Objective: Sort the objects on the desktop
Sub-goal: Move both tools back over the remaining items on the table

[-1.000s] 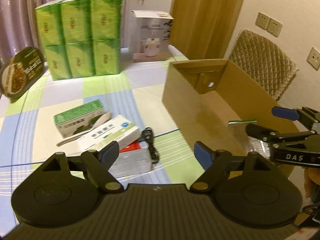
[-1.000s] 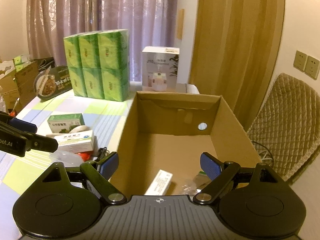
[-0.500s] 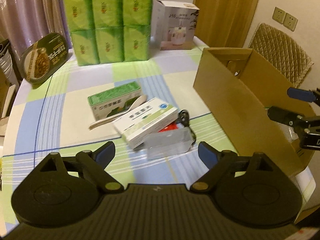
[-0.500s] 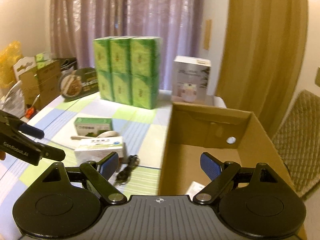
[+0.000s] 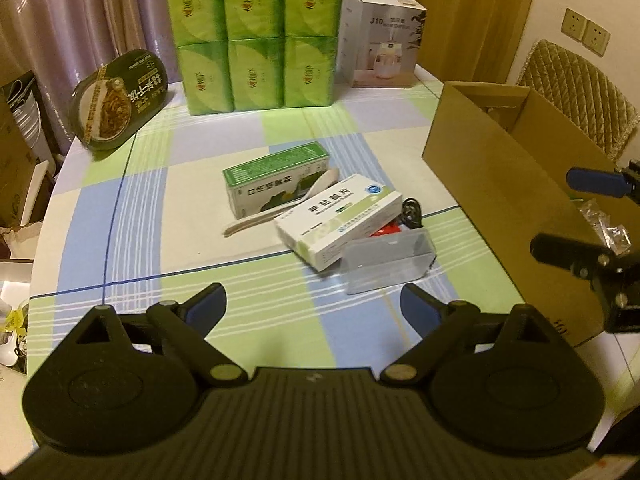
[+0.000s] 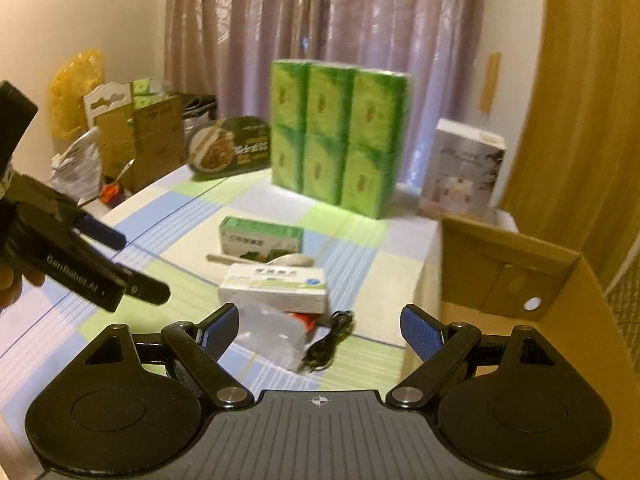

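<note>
While the left wrist view looks down on the table [image 5: 100,216] with its checked cloth, the left hand-held gripper [image 5: 312,306] hangs over bare cloth with its jaws wide apart and nothing between them; they have just been opening. Just ahead lies the small heap to be sorted: a green box [image 5: 276,184], a pale spoon [image 5: 280,204] leaning along its front, a white box [image 5: 340,220] overlapping the spoon's bowl end, a clear plastic case [image 5: 388,260] touching the white box, something red [image 5: 386,230] showing between them, and a black cable [image 5: 412,210] just behind. Far side of table: a stack of green tissue packs [image 5: 256,36], a dark oval food tray [image 5: 116,98] propped on edge, a white carton [image 5: 380,40]. An open cardboard box [image 5: 492,184] stands to the right, with the right hand-held gripper [image 5: 560,212] in front of it, jaws apart, empty. From the right wrist view, slightly blurred, the right hand-held gripper [image 6: 320,330] points at the same heap, jaws spread, the clear plastic case [image 6: 272,332] and black cable [image 6: 328,340] in line with the gap but beyond the pads. White box [image 6: 276,290] and green box [image 6: 260,238] sit behind, the cardboard box [image 6: 520,276] to the right, the left hand-held gripper [image 6: 132,268] at far left, held above the cloth.
</note>
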